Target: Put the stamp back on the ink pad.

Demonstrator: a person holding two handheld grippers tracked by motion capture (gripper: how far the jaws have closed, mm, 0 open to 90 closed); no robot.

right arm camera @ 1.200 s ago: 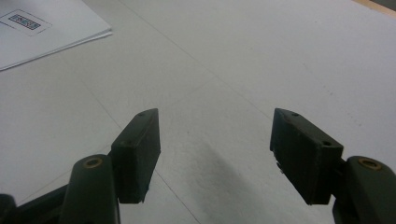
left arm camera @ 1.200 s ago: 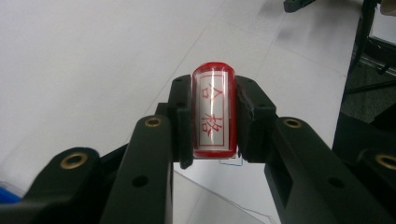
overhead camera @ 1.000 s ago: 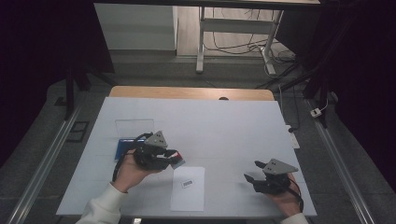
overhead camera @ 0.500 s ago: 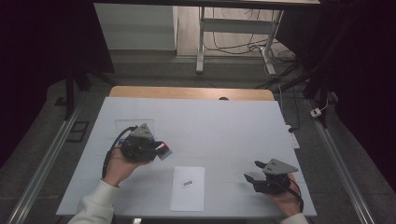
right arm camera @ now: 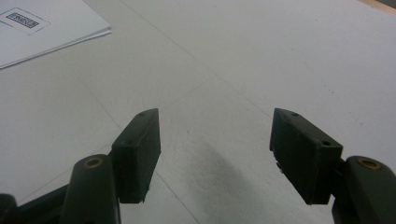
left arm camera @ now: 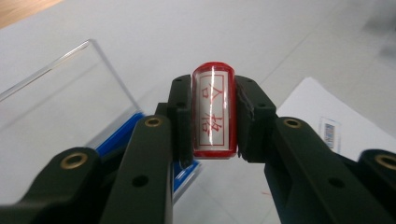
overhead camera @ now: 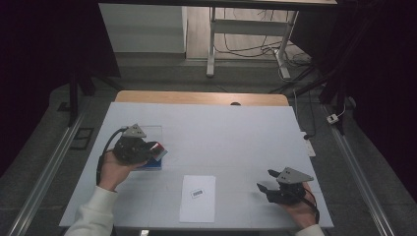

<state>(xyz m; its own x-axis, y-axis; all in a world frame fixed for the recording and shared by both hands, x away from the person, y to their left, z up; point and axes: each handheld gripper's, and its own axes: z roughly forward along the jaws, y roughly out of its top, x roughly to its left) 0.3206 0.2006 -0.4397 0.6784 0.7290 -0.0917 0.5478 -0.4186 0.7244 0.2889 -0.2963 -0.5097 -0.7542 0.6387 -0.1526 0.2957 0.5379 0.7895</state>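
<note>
Red-rimmed stamp [left arm camera: 213, 112] clamped between the left gripper's [overhead camera: 153, 151] jaws, just above the blue ink-pad case [left arm camera: 122, 135] — right gripper [right arm camera: 215, 156] wide open, empty, well apart from that case

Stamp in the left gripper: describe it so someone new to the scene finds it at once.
On the white table, look to its left side, where the left gripper is held above a clear-lidded blue case. Clamped between its black jaws is the stamp: a small cylinder with a red rim and red characters on a white face, the one red thing there.

The tongs' jaws hide both sides of the red stamp [left arm camera: 213, 113].
</note>
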